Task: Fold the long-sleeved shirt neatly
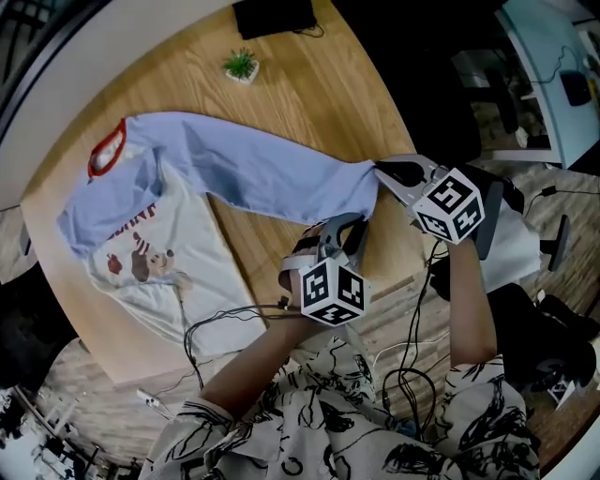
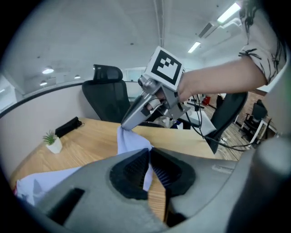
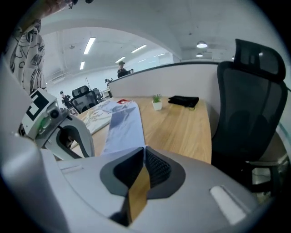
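Note:
The long-sleeved shirt [image 1: 150, 234] lies on the round wooden table [image 1: 309, 84], with a white printed body, a red collar [image 1: 106, 150] and light blue sleeves. One blue sleeve [image 1: 272, 173] stretches right across the wood, its cuff end raised off the table. My left gripper [image 1: 345, 223] is shut on the cuff's near corner, and blue cloth [image 2: 132, 143] shows pinched between its pads. My right gripper [image 1: 380, 171] is shut on the far corner of the same cuff. In the right gripper view the sleeve [image 3: 122, 129] runs away from the closed jaws toward the shirt.
A small potted plant [image 1: 241, 66] and a black box [image 1: 274, 16] sit at the table's far edge. Cables [image 1: 225, 319] trail over the near edge. A black office chair [image 3: 248, 113] stands close on the right, beside the table.

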A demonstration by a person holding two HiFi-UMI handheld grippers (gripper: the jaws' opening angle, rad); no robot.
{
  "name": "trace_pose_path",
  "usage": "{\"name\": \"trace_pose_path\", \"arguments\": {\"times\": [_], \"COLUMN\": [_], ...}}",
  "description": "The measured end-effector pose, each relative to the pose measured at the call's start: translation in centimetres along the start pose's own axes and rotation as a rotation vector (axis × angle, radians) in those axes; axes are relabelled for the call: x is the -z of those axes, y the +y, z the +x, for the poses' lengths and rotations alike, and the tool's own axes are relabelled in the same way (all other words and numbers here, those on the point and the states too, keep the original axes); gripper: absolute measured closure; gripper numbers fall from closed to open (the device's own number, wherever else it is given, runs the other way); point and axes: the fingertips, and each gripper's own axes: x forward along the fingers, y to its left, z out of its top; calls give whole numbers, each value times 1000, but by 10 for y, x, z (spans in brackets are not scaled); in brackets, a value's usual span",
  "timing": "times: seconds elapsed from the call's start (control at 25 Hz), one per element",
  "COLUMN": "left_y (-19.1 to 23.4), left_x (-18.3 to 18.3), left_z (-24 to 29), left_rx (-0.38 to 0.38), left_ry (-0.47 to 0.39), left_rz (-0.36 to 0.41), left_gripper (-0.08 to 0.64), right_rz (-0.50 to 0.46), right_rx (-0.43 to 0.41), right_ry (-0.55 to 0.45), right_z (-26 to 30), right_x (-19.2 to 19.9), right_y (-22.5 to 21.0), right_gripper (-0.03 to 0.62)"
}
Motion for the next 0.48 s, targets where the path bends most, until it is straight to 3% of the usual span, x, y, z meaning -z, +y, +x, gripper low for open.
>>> {"name": "trace_pose_path", "arguments": {"times": [0.32, 0.48], "left_y": [85, 120], "left_x": [-92, -120], "left_z": [-70, -109], "left_rx": [-173, -246], "left_ry": [-220, -308], "left_rz": [-73, -106], "left_gripper": [534, 534], "right_rz": [-185, -274], "right_rx": [35, 18], "right_ry": [-159, -191], "right_z": [-19, -19], "right_x": [-169, -238], "right_y": [2, 19], "right_gripper": [565, 565]}}
